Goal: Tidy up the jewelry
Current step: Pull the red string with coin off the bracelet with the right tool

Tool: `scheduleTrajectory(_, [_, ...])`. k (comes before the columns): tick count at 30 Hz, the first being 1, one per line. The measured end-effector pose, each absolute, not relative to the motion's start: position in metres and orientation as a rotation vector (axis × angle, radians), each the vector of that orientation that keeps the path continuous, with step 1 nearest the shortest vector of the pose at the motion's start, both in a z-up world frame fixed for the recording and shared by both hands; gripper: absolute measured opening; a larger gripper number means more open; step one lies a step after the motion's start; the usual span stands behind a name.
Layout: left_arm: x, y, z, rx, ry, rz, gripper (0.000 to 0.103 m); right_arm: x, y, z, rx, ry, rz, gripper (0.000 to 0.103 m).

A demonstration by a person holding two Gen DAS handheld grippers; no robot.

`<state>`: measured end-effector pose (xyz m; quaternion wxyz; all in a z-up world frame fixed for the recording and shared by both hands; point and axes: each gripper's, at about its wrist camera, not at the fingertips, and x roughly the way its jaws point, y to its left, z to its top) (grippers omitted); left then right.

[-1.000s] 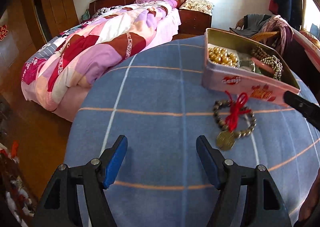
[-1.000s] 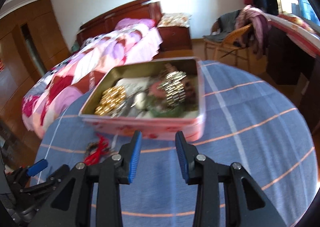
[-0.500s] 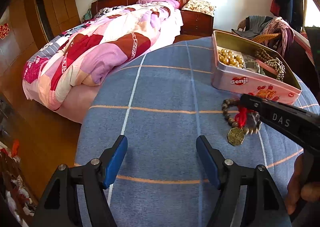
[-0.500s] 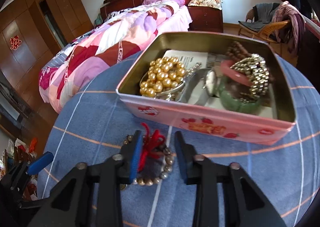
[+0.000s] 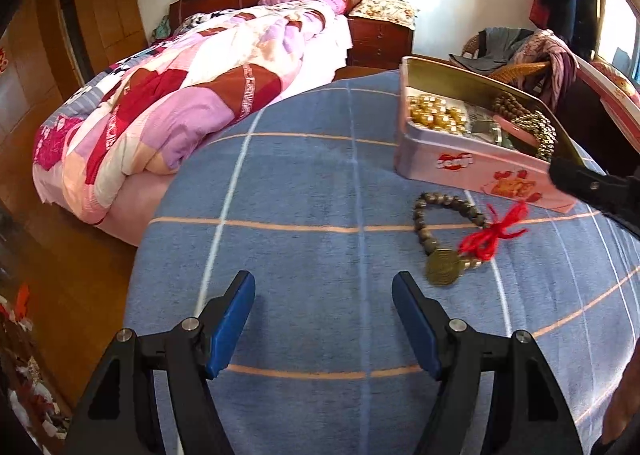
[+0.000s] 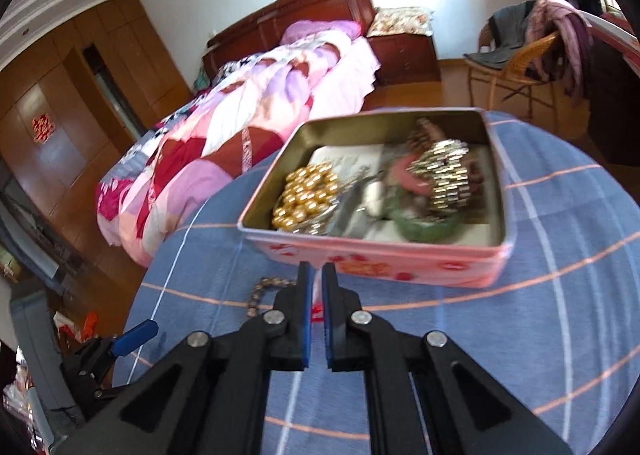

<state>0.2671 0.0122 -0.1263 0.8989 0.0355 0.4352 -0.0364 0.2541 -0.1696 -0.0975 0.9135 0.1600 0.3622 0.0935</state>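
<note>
Beads on your bracelet [image 5: 448, 231] are hard and light, but the strand is limp and will dangle. Your right gripper [image 6: 313, 319] has its fingers clenched on the red tassel [image 5: 494, 233], beside the pink tin [image 6: 496, 255] on the table [image 5: 300, 183]. That tin already holds gold beads [image 6: 306, 195] and other bracelets. Left gripper [image 5: 324, 323] is spread, empty.

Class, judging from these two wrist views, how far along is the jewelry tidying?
Done: gold beads and other pieces lie in the pink tin. In hand: the right tool, nearly shut, pinches the red tassel of the bead bracelet, apparently lifting it off the blue tablecloth. Left: putting it in the tin. The left tool is open.
</note>
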Motion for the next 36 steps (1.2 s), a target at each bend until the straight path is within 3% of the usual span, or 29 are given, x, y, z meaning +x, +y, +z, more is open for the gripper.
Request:
scheduleTrajectory(9, [0.268,0.002,-0.125,0.089,0.909,-0.069,0.071,0.263,-0.170,-0.110,0.345,0.832,0.262,0.014])
scheduleTrajectory(12, [0.264,0.007,-0.122,0.088,0.907,-0.061,0.071,0.269,-0.155,-0.120,0.346,0.863,0.303,0.022])
scheduleTrajectory(14, [0.262,0.012,-0.120,0.092,0.902,-0.050,0.071,0.273,-0.146,-0.126,0.337,0.883,0.304,0.044])
scheduleTrajectory(16, [0.261,0.020,-0.118,0.084,0.896,-0.038,0.071,0.276,-0.141,-0.131,0.331,0.889,0.293,0.049])
scheduleTrajectory(18, [0.261,0.027,-0.117,0.071,0.895,-0.027,0.071,0.280,-0.134,-0.134,0.318,0.904,0.297,0.048])
scheduleTrajectory(19, [0.261,0.030,-0.116,0.064,0.894,-0.021,0.071,0.281,-0.133,-0.136,0.313,0.910,0.303,0.034])
scheduleTrajectory(20, [0.262,0.032,-0.116,0.059,0.894,-0.017,0.071,0.281,-0.132,-0.137,0.305,0.918,0.311,0.008])
scheduleTrajectory(36, [0.273,0.007,-0.117,-0.024,0.900,-0.168,0.071,0.237,-0.190,-0.093,0.326,0.754,0.193,0.010])
